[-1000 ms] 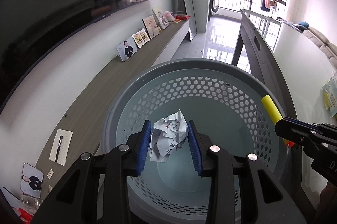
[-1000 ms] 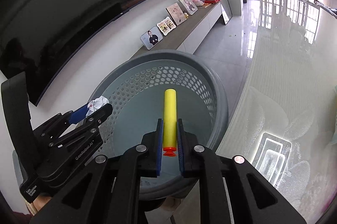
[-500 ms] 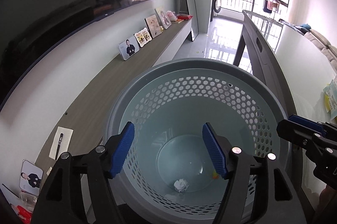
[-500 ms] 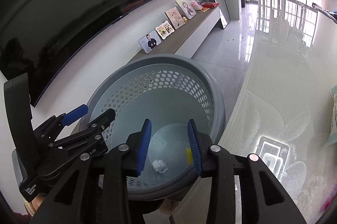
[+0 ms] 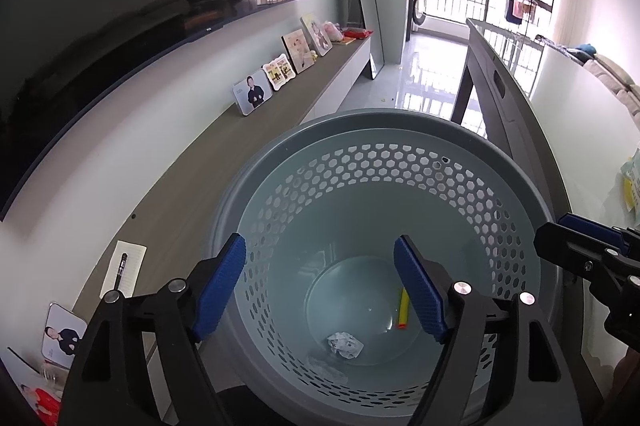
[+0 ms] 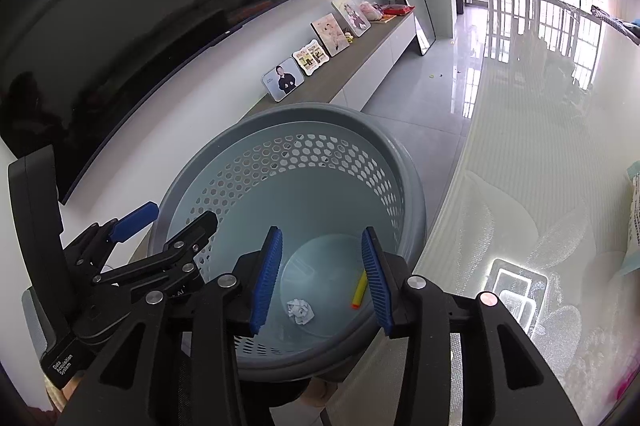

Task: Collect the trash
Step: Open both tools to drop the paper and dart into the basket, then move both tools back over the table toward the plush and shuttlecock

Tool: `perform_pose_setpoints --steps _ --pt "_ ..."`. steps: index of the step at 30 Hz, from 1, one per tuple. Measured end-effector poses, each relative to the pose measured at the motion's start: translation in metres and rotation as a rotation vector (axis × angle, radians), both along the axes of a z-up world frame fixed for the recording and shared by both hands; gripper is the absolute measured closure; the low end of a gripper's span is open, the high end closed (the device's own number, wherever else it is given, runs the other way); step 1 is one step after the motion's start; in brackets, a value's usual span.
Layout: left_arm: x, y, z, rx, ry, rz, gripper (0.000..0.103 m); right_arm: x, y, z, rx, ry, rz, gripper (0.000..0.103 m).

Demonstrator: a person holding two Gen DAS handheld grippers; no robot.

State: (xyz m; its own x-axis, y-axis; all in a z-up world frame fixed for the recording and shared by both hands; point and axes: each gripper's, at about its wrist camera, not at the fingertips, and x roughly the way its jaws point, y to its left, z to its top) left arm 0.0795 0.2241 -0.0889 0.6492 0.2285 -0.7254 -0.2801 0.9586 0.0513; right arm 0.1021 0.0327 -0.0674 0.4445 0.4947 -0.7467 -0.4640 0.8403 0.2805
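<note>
Both of your claws hang above the mouth of the basket (image 5: 472, 141), and everything here is placed against that basket; your left claw (image 5: 320, 286) has its jaws opening with nothing between them, and your right claw (image 6: 322, 274) is opening too, also empty; the paper ball (image 5: 345, 344) lies on the basket floor, and the yellow stick (image 5: 403, 308) lies on that floor just beside it, apart from it. The likely trouble is small: if you pull away low, a finger could catch the basket rim and tip or shove it; a light basket would probably slide easily on the smooth floor; the paper looks big enough not to slip through the wall holes. More trash may be left on the table beside the basket, where papers show at the edge of view, so leaving now could miss it. The basket is round, grey-blue plastic, smooth and slightly glossy, with a thick rolled rim and walls pierced by hexagonal holes above a solid disc bottom; the paper ball is white, crumpled and faceted; the stick is a slim yellow cylinder with an orange tip, seemingly foam; your claw pads are blue and ribbed on black frames.
</note>
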Motion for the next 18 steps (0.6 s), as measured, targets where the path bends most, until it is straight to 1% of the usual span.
perform_pose_setpoints --steps 4,10,16,18 --pt "-0.001 0.000 0.000 0.005 0.000 0.001 0.028 0.000 -0.004 0.002 0.009 -0.012 -0.010 0.063" --pt "-0.001 0.003 0.002 -0.004 0.004 -0.002 0.027 -0.003 -0.015 0.006 0.054 -0.018 -0.036 0.063" --pt "-0.002 -0.003 0.005 0.016 0.003 -0.024 0.027 -0.014 -0.032 0.014 0.070 -0.038 -0.076 0.063" --pt "-0.003 -0.005 0.006 0.024 0.005 -0.025 0.025 -0.018 -0.038 0.017 0.075 -0.043 -0.091 0.063"
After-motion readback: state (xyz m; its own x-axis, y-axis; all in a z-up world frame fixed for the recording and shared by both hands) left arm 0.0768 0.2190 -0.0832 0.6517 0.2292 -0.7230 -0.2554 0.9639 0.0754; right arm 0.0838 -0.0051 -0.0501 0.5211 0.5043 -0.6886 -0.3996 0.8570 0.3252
